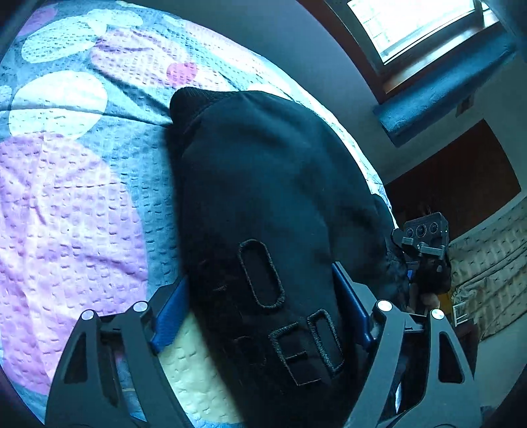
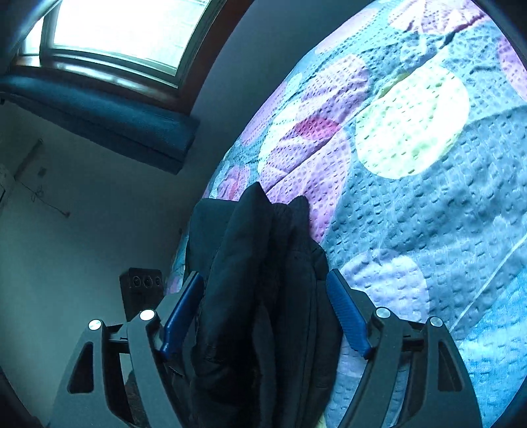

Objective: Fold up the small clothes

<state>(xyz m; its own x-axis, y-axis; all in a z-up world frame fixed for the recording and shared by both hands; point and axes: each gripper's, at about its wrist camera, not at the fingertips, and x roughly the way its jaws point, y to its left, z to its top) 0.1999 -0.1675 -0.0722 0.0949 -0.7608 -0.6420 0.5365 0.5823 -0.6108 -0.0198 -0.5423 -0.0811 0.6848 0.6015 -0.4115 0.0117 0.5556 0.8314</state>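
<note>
Cloth fills the middle of both views: a black garment (image 1: 263, 197), folded thick, lies on the bed near its edge, on the bedspread (image 1: 82, 197) of lilac, grey-blue and pale circles. Stitched outlines of letters show on its near end, an O and what reads as R, E, D. The rest of the wording is cut off below or lost in the dark fabric. Seen from the right wrist the garment (image 2: 263, 263) is a stack of dark folds, and its layers cannot be told apart.

The left gripper (image 1: 260, 296) points steeply down over the lettered end. Its jaws stand wide with the cloth spanning the whole gap and covering the tips of the blue pads (image 1: 168, 316). Whether they press on it cannot be told.

The right gripper (image 2: 263, 296) points down at a shallower slant along the folds at the bed's edge. Its jaws are released. The garment lies between them, brushing the left pad, while a sliver of bedspread shows beside the right pad (image 2: 349, 316).

From the left wrist, the right gripper's camera block sits past the garment's far side, with a hand (image 1: 428, 286) below it, dim and partly hidden. Beyond are a bright window (image 2: 125, 29) and a blue cushion (image 2: 98, 125) beneath it.
</note>
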